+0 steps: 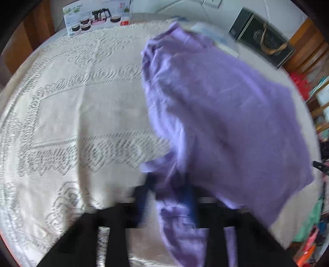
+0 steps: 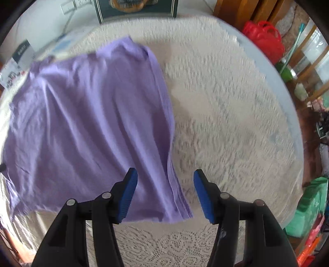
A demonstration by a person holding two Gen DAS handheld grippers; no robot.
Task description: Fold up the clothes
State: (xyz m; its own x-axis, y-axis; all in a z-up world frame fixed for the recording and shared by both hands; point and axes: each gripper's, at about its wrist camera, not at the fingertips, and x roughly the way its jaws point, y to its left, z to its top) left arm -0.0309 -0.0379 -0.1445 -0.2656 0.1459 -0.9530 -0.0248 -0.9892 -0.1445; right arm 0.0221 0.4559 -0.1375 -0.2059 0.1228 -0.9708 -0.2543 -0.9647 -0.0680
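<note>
Looks like mid-fold to me: the left gripper has its jaws pinched on a bunched corner of the purple shirt, which lies mostly spread on the lace tablecloth. Further right, the right gripper hangs wide apart over the shirt's near hem, holding nothing. Next it probably needs to clamp that hem.

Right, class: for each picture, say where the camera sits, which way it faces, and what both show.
Left wrist: on the left claw, facing forward over the table; its blue fingers pinch the purple garment.
Right wrist: on the right claw, facing forward and down; jaws open, straddling the garment's near corner.
Shared: purple garment, lace tablecloth, dark box.
</note>
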